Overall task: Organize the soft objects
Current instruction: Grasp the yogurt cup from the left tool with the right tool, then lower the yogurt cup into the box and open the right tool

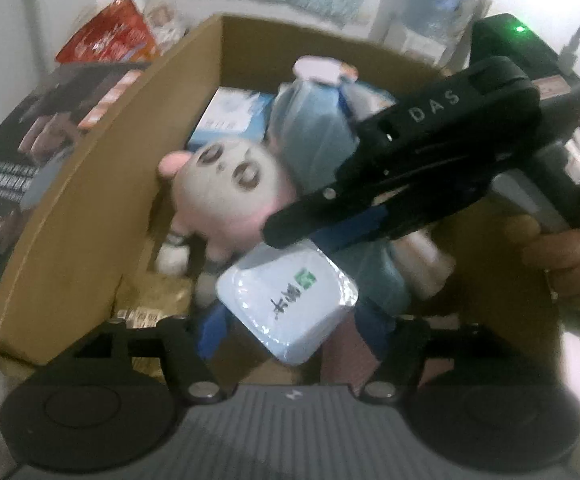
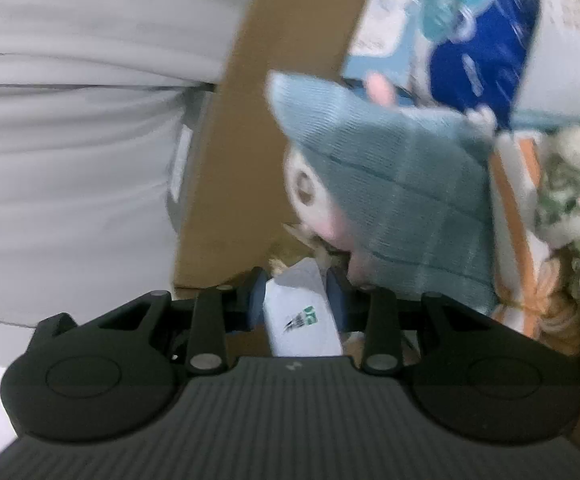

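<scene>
A white tissue pack [image 1: 287,300] with a green logo sits between my left gripper's [image 1: 296,334] blue pads, over an open cardboard box [image 1: 89,184]. My right gripper [image 1: 290,236], seen from the side in the left wrist view, comes in from the right and grips the same pack. In the right wrist view my right gripper [image 2: 298,304] is shut on the tissue pack [image 2: 302,316]. In the box lie a pink and white plush toy [image 1: 225,196] and a folded teal towel [image 1: 314,128], which also shows in the right wrist view [image 2: 390,196].
A blue and white tissue box [image 1: 233,116] lies at the box's far end. A red snack bag [image 1: 109,36] and a dark printed carton [image 1: 29,148] lie left of the box. In the right wrist view an orange-striped cloth [image 2: 518,224] and a floral cloth [image 2: 574,200] lie on the right.
</scene>
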Demonstrator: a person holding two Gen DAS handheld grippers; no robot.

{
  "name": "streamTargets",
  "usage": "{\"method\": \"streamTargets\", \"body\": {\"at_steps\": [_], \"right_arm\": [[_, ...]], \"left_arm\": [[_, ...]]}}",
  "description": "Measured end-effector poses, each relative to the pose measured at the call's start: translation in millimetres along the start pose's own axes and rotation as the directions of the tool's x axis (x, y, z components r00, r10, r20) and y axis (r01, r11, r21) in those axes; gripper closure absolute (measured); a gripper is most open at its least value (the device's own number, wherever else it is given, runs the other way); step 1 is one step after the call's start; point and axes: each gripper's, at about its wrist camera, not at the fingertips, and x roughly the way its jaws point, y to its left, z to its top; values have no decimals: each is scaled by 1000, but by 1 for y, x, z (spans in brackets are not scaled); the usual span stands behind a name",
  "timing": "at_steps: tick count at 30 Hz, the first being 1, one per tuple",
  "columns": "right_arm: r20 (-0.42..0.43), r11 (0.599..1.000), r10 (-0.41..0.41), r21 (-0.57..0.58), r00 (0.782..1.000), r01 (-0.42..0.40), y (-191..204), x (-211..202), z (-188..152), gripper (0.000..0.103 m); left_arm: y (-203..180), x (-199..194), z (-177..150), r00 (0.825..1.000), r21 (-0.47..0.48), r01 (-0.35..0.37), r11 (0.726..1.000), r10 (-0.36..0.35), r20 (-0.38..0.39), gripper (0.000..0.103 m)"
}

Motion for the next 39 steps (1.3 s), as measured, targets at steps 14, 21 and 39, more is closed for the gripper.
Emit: {"method": "streamTargets", "body": {"at_steps": [14,21,39], "right_arm": [[81,987,-101,-115,992,110,37,-16,-2,69],[108,962,-105,-243,989,128,65,6,13,71],[-22,960,-163,-233,986,154,51,46,-5,73]], "left_arm": [[-4,-43,-5,997,-7,11,1000,-10,71,20],[1,-89,-23,961,-56,-96,994,107,254,20],[38,-120,-58,933,-258,-53,965,140,333,20]]}}
